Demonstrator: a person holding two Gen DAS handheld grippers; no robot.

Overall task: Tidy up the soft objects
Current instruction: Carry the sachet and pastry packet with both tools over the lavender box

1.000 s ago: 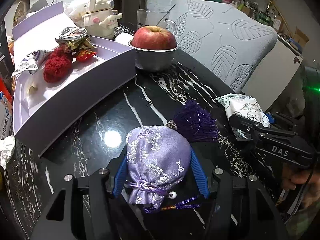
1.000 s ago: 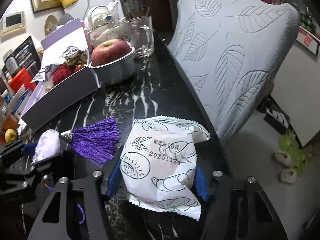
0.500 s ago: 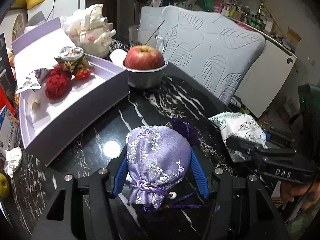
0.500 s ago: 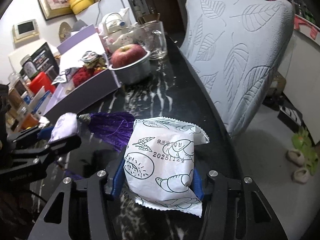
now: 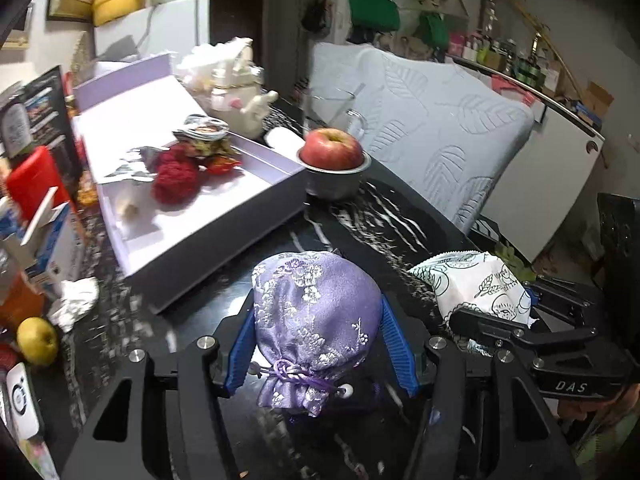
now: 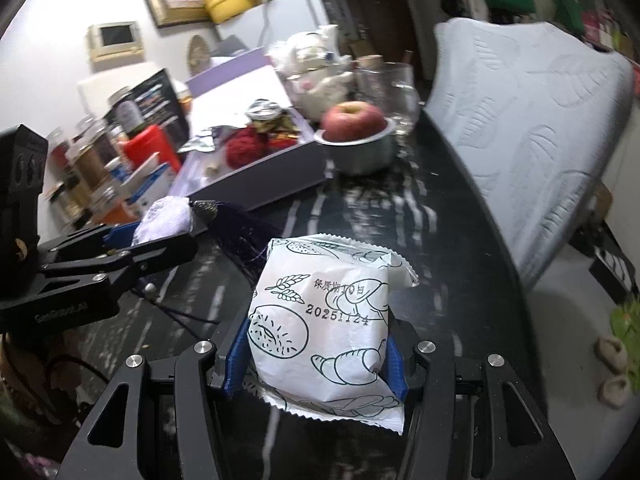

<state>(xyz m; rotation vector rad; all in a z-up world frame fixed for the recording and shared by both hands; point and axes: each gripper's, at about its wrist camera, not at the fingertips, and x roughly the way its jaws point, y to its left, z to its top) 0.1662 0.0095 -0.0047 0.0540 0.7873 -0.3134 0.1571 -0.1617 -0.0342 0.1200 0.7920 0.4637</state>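
Note:
My left gripper (image 5: 318, 300) is shut on a lilac brocade pouch (image 5: 312, 320), its tied neck toward the camera, held above the black marble table (image 5: 380, 216). From the right wrist view, that pouch (image 6: 164, 220) trails a dark purple tassel (image 6: 236, 232). My right gripper (image 6: 316, 336) is shut on a white bread packet (image 6: 320, 312) printed with pastry drawings, also off the table. In the left wrist view the packet (image 5: 476, 284) hangs at the right. An open lilac box (image 5: 208, 236) holds a red pom-pom (image 5: 176, 180) and wrapped sweets.
A red apple (image 5: 332, 154) sits in a metal bowl (image 5: 336, 184) beside the box, with a glass mug (image 6: 388, 84) and a white teapot (image 5: 236, 100) behind. A leaf-patterned chair (image 5: 432, 132) borders the table's right edge. A yellow fruit (image 5: 38, 340) and cartons crowd the left.
Both grippers have risen off the table with their loads and drifted toward the box. The tassel has left the table and no longer shows in the left wrist view.

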